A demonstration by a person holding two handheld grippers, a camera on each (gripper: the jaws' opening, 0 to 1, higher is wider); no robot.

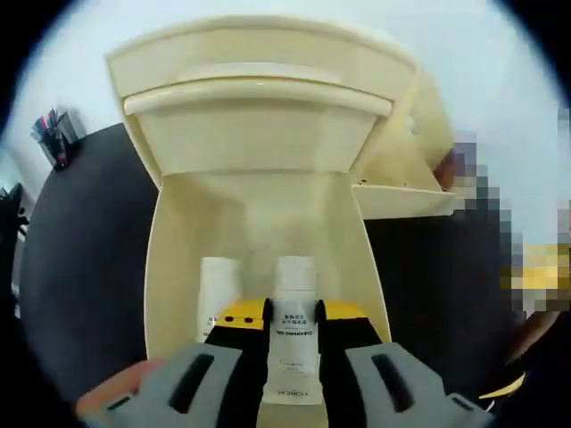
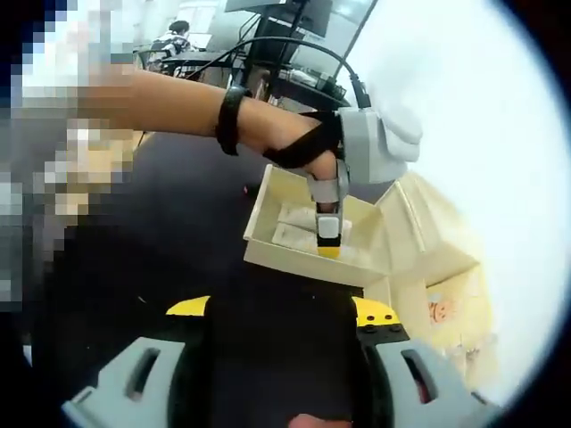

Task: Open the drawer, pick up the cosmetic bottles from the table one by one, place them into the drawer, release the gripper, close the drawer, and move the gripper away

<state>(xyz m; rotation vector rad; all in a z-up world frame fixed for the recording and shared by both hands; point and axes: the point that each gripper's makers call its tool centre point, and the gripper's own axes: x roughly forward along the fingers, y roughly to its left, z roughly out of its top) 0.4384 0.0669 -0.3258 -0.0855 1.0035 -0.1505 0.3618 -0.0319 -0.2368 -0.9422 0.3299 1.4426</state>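
Left tongs (image 1: 293,325) gripping bottle (image 1: 293,330) over drawer (image 1: 165,259)

A dark tabletop (image 1: 80,241) spreads under the scene, and every other item sits in relation to it. In the left gripper view, a dark holder of pens (image 1: 53,138) stands at the tabletop's far left edge. In the right gripper view, beyond the tabletop's far side, a dark monitor stand with cables (image 2: 281,53) rises, with a seated person (image 2: 174,37) just left of it. A pale wall (image 2: 482,98) bounds the tabletop's right side.
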